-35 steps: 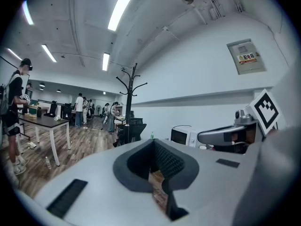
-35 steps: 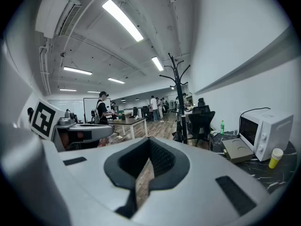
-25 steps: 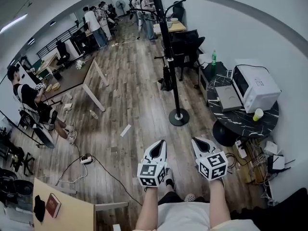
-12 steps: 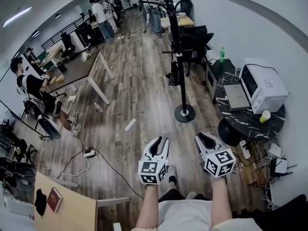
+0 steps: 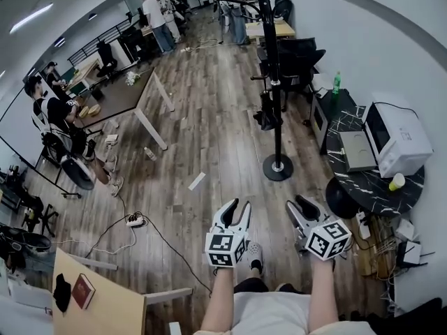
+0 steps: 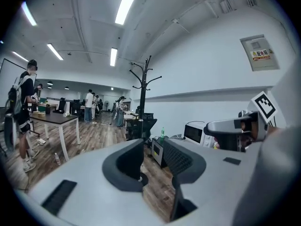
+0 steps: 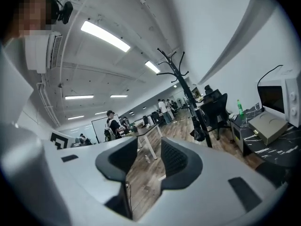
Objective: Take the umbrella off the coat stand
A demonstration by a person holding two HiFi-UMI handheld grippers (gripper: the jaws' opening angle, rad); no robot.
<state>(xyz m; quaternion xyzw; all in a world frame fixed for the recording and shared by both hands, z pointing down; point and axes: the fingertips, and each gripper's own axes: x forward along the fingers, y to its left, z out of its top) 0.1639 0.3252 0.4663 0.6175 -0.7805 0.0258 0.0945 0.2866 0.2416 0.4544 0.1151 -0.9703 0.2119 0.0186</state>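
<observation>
The black coat stand (image 5: pixel 273 61) rises from a round base (image 5: pixel 278 167) on the wood floor, ahead of me and slightly right. A folded black umbrella (image 5: pixel 267 116) hangs low on its pole. Both grippers are held at waist height, well short of the stand. My left gripper (image 5: pixel 237 208) and my right gripper (image 5: pixel 298 202) are both opening, with nothing between their jaws. The stand (image 6: pixel 143 93) shows far off beyond the left gripper (image 6: pixel 153 160). The right gripper (image 7: pixel 149 158) points left of the stand (image 7: pixel 182 81) and the umbrella (image 7: pixel 199 130).
A round black marble table (image 5: pixel 363 180) at the right carries a white microwave (image 5: pixel 394 139) and a yellow cup. A black chair (image 5: pixel 299 56) and a green bottle (image 5: pixel 336 84) stand behind the coat stand. A white-legged table (image 5: pixel 136 96), several people, and a floor cable with a power strip (image 5: pixel 134 220) are at the left.
Both grippers' jaws have gone from shut to spread apart. In the head view, the coat stand has drifted to the right and the grippers sit lower in the picture.
</observation>
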